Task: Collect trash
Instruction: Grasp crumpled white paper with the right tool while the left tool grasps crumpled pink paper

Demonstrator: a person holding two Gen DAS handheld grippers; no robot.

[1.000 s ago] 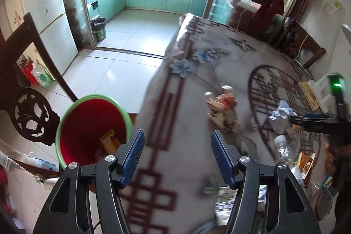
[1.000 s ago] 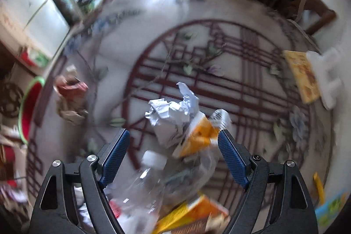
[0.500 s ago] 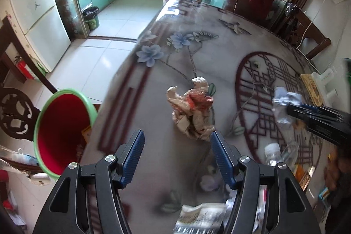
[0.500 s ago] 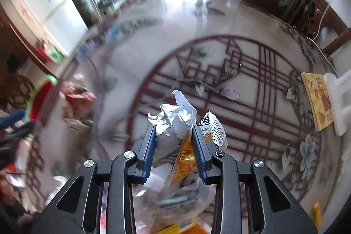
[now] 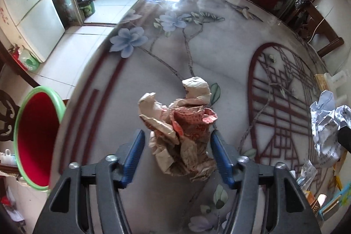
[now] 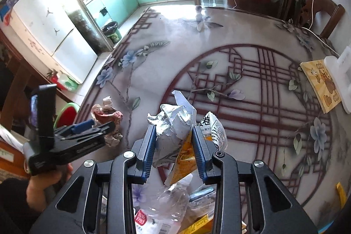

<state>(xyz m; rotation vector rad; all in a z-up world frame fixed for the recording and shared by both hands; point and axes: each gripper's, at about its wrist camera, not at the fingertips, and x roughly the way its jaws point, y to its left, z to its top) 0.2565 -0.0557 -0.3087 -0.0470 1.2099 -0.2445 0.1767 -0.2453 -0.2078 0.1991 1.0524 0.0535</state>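
A crumpled brown and red paper wad [image 5: 182, 131] lies on the patterned table [image 5: 197, 47]. My left gripper [image 5: 177, 157] is open with the wad between its blue pads, the right pad close to it. My right gripper [image 6: 174, 146] is shut on a crumpled white paper ball [image 6: 173, 124] and an orange snack wrapper [image 6: 186, 159], held above the table. The paper ball also shows in the left wrist view [image 5: 329, 122]. The left gripper [image 6: 85, 126] and the brown wad [image 6: 107, 113] show in the right wrist view.
A red bin with a green rim [image 5: 35, 142] stands beside the table's left edge. A crushed clear bottle [image 6: 166, 201] and more wrappers lie under my right gripper. A yellow booklet [image 6: 320, 82] and a white box [image 6: 342, 80] lie at the right. Chairs stand behind the table.
My left gripper has moved forward over the table so the brown wad now sits between its pads. My right gripper closed on the white paper and orange wrapper and lifted them.
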